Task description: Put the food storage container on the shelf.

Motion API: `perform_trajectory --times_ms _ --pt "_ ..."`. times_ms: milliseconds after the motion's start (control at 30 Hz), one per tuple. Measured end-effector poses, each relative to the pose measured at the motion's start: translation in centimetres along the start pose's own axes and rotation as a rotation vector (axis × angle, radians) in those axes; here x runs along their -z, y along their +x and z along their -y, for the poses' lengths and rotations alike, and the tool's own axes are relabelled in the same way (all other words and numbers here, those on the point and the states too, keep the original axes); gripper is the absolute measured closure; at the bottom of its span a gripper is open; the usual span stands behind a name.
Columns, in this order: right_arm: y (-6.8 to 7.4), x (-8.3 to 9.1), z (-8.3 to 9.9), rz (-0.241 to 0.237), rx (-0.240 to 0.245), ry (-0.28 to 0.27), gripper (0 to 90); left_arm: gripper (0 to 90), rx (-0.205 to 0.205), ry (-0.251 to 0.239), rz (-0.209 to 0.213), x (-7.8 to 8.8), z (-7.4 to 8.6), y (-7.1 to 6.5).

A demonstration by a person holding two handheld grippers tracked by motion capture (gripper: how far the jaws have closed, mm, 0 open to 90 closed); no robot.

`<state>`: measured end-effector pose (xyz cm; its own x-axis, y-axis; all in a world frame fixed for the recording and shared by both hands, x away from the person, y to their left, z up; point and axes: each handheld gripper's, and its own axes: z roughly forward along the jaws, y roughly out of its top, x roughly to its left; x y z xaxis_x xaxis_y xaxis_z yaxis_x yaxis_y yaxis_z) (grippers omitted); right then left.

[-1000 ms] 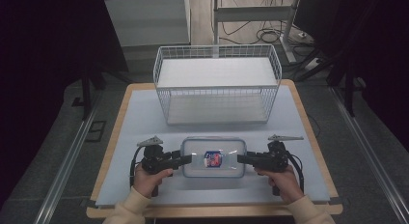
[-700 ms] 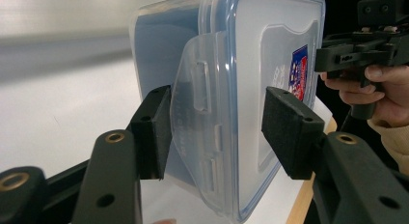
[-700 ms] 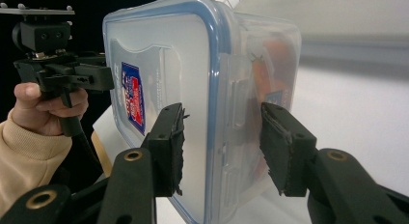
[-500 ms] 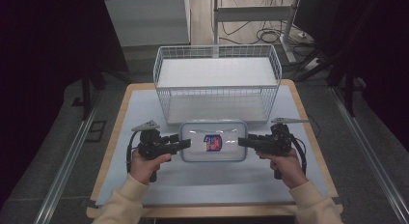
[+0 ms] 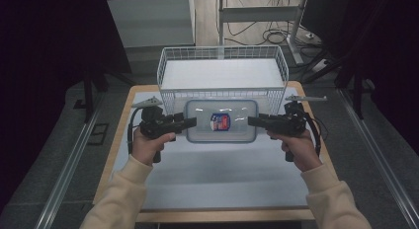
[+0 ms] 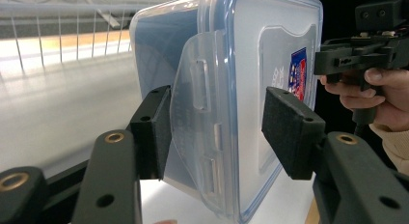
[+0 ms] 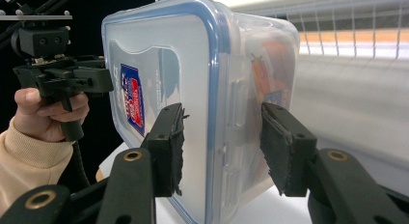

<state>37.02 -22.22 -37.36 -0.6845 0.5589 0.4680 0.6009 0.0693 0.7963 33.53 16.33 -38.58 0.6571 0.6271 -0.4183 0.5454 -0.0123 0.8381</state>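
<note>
A clear plastic container point(image 5: 221, 121) with a blue-rimmed lid and a red and blue label hangs level just in front of the white wire basket point(image 5: 222, 50). My left gripper point(image 5: 190, 123) holds its left end and my right gripper point(image 5: 253, 121) its right end. In the left gripper view the jaws straddle the container point(image 6: 241, 64) at its latch flap, one pad on each side of my left gripper point(image 6: 224, 132). In the right gripper view my right gripper point(image 7: 224, 147) clamps the container point(image 7: 193, 64) across lid and base; something orange shows inside.
The basket stands at the back of the table, and its front wall point(image 5: 222, 95) is right behind the container. A white mat point(image 5: 217, 179) covers the wooden table. Metal rails run along the floor on both sides.
Both grippers have carried the container up and away from the table's front toward the basket. It now sits against the basket's front wall.
</note>
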Motion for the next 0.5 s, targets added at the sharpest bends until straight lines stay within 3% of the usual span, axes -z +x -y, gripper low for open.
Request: perform_trajectory --times_ms 100,500 --pt "0.1 0.2 -1.1 0.008 0.011 -0.006 52.5 45.7 -0.008 -0.006 0.005 -0.1 -1.4 0.0" --pt "0.6 0.5 -5.0 0.023 0.049 -0.025 52.3 45.7 -0.024 -0.03 0.005 0.0 -4.4 0.2"
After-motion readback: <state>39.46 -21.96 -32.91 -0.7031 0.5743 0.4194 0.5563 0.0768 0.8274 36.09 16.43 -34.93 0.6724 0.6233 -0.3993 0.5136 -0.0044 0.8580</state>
